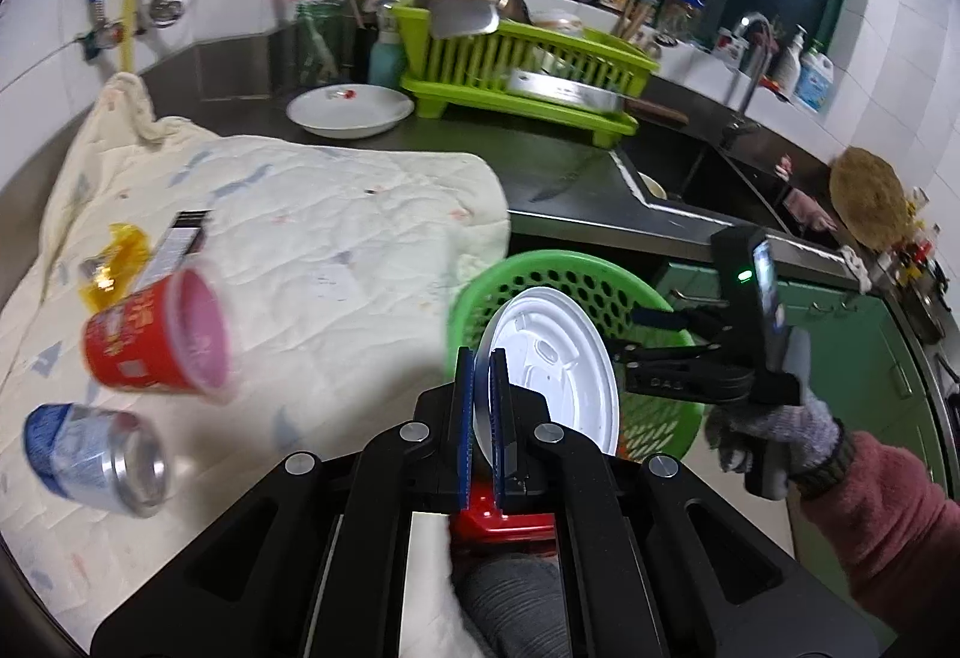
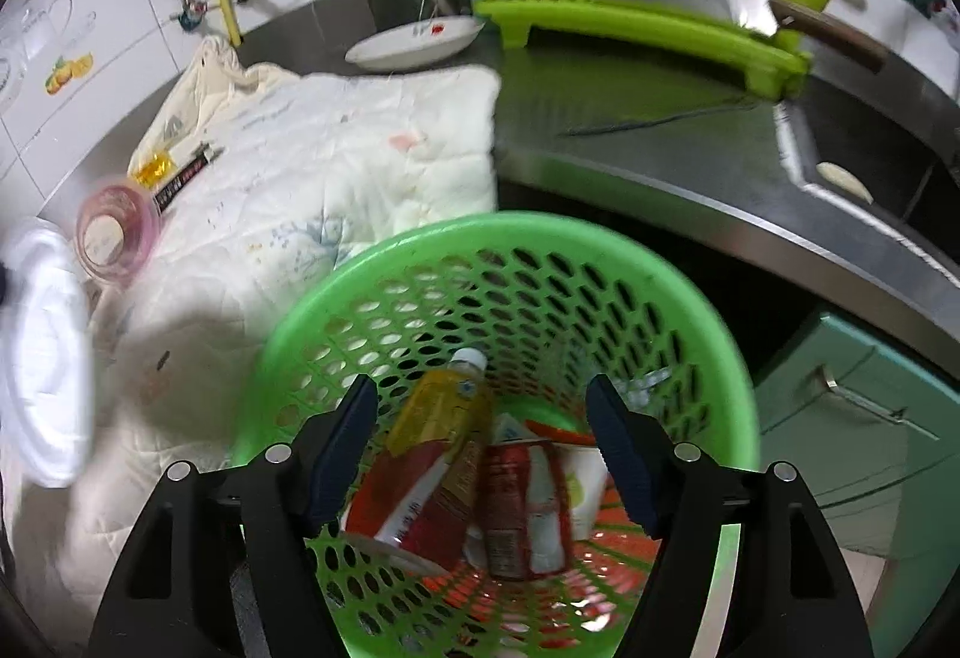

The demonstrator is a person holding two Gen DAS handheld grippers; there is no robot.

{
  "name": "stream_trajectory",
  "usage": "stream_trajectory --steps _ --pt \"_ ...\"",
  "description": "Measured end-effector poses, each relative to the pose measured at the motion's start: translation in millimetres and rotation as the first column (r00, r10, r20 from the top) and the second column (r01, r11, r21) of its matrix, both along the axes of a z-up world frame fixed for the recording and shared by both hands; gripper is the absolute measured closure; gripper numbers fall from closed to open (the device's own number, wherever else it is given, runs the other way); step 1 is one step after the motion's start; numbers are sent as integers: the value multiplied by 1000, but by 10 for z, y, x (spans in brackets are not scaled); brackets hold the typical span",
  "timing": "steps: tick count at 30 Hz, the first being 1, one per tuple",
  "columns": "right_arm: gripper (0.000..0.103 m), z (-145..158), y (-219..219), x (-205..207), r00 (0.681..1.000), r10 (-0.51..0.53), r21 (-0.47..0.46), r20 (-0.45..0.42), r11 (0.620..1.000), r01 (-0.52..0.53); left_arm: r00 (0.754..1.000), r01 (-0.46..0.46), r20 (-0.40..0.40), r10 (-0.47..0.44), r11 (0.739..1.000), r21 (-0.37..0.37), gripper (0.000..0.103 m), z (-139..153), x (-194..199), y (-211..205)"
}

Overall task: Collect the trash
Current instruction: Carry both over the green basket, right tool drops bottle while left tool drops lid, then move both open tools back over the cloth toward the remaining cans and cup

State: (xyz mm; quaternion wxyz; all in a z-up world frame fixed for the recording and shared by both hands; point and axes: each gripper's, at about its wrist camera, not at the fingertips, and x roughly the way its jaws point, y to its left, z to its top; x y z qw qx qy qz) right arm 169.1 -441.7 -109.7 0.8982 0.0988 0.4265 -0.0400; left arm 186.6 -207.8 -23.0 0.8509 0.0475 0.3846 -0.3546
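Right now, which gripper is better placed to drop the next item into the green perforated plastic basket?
Left. The left gripper is shut on the white round plastic lid, near the green perforated plastic basket; the right gripper hangs open and empty above it.

Even indoor light fills both fisheye views, with dark vignetted corners and lines bowing at the edges. Motion blur smears the red cup [image 1: 157,334], the white lid [image 2: 45,358] and the green basket's rim [image 2: 498,232]; a soft shadow falls on the quilt [image 2: 198,346].
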Motion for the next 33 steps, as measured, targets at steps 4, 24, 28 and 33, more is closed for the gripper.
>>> stream_trajectory --steps 4,24,28,33 --pt "31 168 -125 -210 999 -25 -41 41 999 27 999 34 -28 -33 999 16 99 -139 58 -299" --pt "31 211 -733 -849 982 -161 2 102 987 161 970 138 -213 -115 986 93 98 -1035 283 -1881" --pt "31 158 -763 -885 981 -170 8 92 985 170 963 124 -251 -99 988 87 97 -1158 321 -1995" --pt "31 145 -744 -898 982 -165 11 89 986 165 944 139 -306 -126 990 22 95 -1228 305 -2046"
